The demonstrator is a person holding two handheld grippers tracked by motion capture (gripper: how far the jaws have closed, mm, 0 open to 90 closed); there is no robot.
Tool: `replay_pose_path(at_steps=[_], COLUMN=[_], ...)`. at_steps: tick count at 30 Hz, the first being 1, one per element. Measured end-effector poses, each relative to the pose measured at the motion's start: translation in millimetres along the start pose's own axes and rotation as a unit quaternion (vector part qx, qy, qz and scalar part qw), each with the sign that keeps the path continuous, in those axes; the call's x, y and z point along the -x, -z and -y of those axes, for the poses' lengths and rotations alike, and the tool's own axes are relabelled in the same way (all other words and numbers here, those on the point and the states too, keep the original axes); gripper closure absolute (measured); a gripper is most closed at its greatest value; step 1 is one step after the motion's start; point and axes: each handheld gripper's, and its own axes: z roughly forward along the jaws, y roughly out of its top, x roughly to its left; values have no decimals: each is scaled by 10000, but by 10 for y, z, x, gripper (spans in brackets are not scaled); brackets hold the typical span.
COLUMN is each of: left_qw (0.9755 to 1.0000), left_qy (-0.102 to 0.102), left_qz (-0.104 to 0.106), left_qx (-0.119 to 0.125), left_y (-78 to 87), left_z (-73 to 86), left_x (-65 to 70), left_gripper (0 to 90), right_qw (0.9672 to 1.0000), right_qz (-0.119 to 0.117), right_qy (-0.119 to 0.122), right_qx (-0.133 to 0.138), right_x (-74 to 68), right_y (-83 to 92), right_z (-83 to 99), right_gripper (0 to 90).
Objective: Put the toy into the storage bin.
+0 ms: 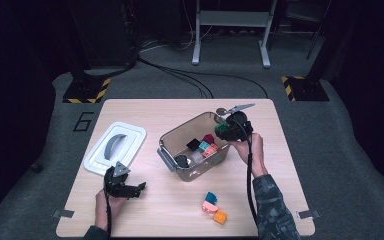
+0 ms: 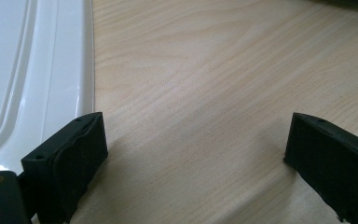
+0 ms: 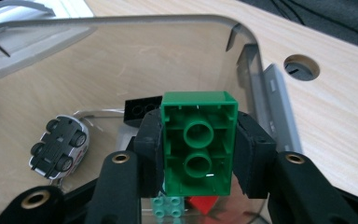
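Landmark: clear bin [image 1: 219,159] near the middle of the counter [image 1: 260,115].

Right gripper [image 3: 199,154] held over the bin's far right corner, fingers [image 3: 149,149] clenched on a green brick [image 3: 199,140], hollow underside facing the camera. In the high view the right gripper [image 1: 234,128] sits at the bin rim with the brick [image 1: 222,128] on its bin side.

Inside the bin: toy car [image 3: 59,145] lying on its roof, wheels up; black brick [image 3: 142,109]; mint brick [image 3: 170,206]; a red piece [image 3: 204,203], partly hidden.

Left gripper [image 1: 125,184] well to the left of the bin and nearer the person, fingers [image 2: 72,156] released, wide apart, nothing between them, just above bare counter [image 2: 205,93]. White lid [image 1: 114,148] lies flat left of the bin; its edge [image 2: 46,74] sits beside the left finger.

Loose blocks [image 1: 212,206] on the counter in front of the bin: teal, pink, orange
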Motion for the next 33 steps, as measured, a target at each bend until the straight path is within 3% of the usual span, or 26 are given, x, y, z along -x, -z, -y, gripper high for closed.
replay_pose_path(at_steps=[14,23,29,33], left_qw=[10000,10000,10000,10000], left_qy=[2,2,8,7], left_qz=[-1,-1,-3,-4], left_qx=[2,2,5,0], left_y=[0,0,0,1], left_z=[0,0,0,0], left_x=[0,0,0,0], left_gripper=[54,54,54,55], right_qw=[9993,9992,9988,9990], right_qz=[-87,-59,-20,31], right_qy=[8,93,147,154], right_qx=[-364,-392,-466,-418], right_x=[-62,-107,-108,-120], right_y=[7,14,21,59], right_z=[79,84,91,111], right_gripper=[584,573,516,412])
